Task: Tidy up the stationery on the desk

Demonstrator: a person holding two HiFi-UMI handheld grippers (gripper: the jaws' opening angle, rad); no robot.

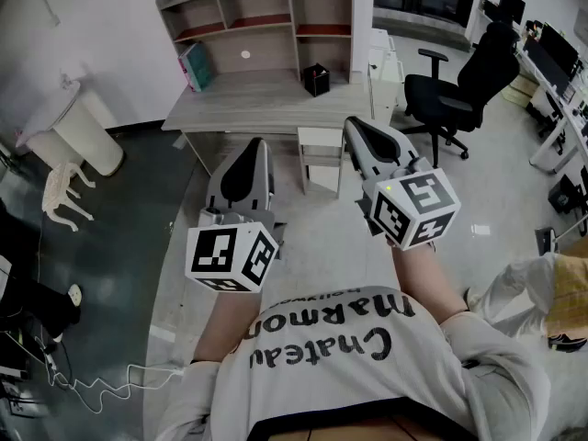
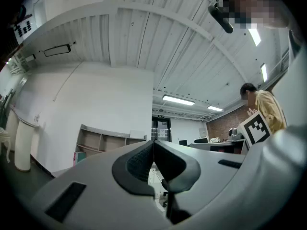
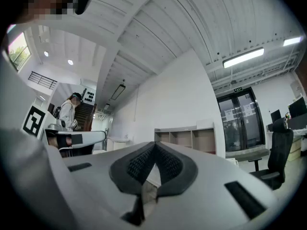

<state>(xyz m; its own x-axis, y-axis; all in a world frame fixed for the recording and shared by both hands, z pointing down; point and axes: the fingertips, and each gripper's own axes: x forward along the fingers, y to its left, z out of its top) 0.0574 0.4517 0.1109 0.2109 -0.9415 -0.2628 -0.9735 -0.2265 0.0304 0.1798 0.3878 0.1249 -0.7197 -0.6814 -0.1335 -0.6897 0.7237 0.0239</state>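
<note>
A grey desk (image 1: pixel 266 104) with a shelf hutch (image 1: pixel 257 12) stands ahead against the white wall. On it I see a teal book (image 1: pixel 196 65) leaning at the left and a black pen holder (image 1: pixel 316 79) at the right. My left gripper (image 1: pixel 254 145) and right gripper (image 1: pixel 352 125) are held up in front of me, well short of the desk, both shut with nothing between the jaws. In the left gripper view the jaw tips (image 2: pixel 153 142) meet; the right gripper view shows the same (image 3: pixel 154 143).
A black office chair (image 1: pixel 459 85) stands right of the desk. A white cabinet (image 1: pixel 381 67) adjoins the desk's right end. A white bin (image 1: pixel 78 127) and a small white figure (image 1: pixel 64 191) are at the left. A cable (image 1: pixel 110 384) lies on the floor. Another person (image 1: pixel 542 301) is at the right.
</note>
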